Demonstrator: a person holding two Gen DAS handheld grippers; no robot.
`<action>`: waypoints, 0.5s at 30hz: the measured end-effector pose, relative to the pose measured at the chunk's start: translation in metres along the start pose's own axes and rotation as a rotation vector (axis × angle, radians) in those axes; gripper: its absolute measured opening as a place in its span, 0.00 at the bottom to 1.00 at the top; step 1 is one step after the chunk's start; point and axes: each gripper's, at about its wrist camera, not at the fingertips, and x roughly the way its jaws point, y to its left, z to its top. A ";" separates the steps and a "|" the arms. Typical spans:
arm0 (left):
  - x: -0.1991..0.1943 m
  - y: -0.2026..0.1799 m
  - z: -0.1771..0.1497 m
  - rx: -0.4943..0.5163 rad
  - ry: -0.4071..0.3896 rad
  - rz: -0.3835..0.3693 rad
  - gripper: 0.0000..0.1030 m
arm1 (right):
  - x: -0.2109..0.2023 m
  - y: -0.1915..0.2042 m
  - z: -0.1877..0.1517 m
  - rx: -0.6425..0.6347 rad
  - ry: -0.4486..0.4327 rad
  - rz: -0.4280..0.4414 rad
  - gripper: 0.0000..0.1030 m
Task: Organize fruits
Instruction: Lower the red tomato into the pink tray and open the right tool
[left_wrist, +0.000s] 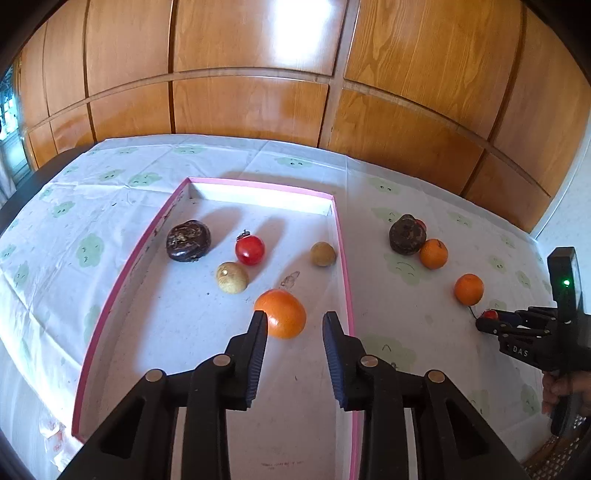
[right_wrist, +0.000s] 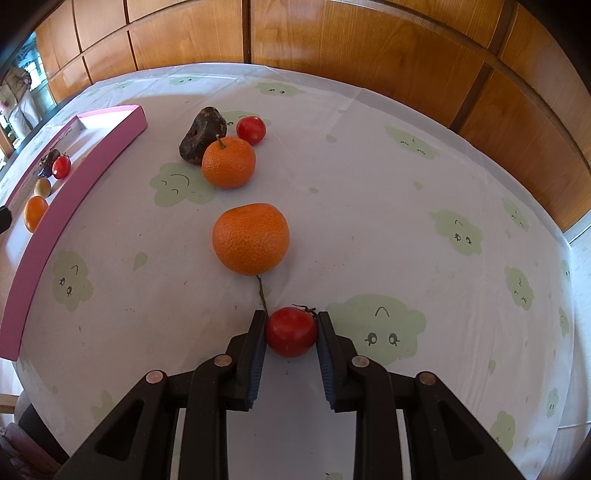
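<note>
A pink-rimmed shallow box (left_wrist: 343, 236) lies on the table. In it are an orange (left_wrist: 282, 314), a red tomato (left_wrist: 250, 250), two tan round fruits (left_wrist: 232, 277) (left_wrist: 323, 254) and a dark wrinkled fruit (left_wrist: 188, 240). My left gripper (left_wrist: 294, 323) is open above the box, just behind the orange. My right gripper (right_wrist: 291, 326) is shut on a small red tomato (right_wrist: 291, 331) resting on the cloth. Beyond it lie two oranges (right_wrist: 250, 238) (right_wrist: 228, 162), a dark fruit (right_wrist: 202, 134) and another tomato (right_wrist: 251, 129).
The table has a white cloth with green cloud faces (right_wrist: 376, 328). Wooden cabinet doors (left_wrist: 251, 107) stand behind the table. The box edge (right_wrist: 74, 199) runs along the left in the right wrist view. The right gripper shows at the right of the left wrist view (left_wrist: 487, 321).
</note>
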 end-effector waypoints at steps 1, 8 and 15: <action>-0.002 0.000 -0.002 -0.002 -0.001 -0.001 0.32 | 0.000 0.000 0.000 0.001 -0.002 -0.001 0.26; -0.008 0.006 -0.011 -0.009 0.001 -0.009 0.35 | -0.001 -0.001 0.000 0.019 0.010 -0.007 0.26; -0.010 0.011 -0.016 -0.026 -0.002 -0.016 0.35 | -0.007 0.001 -0.004 0.082 0.045 -0.010 0.25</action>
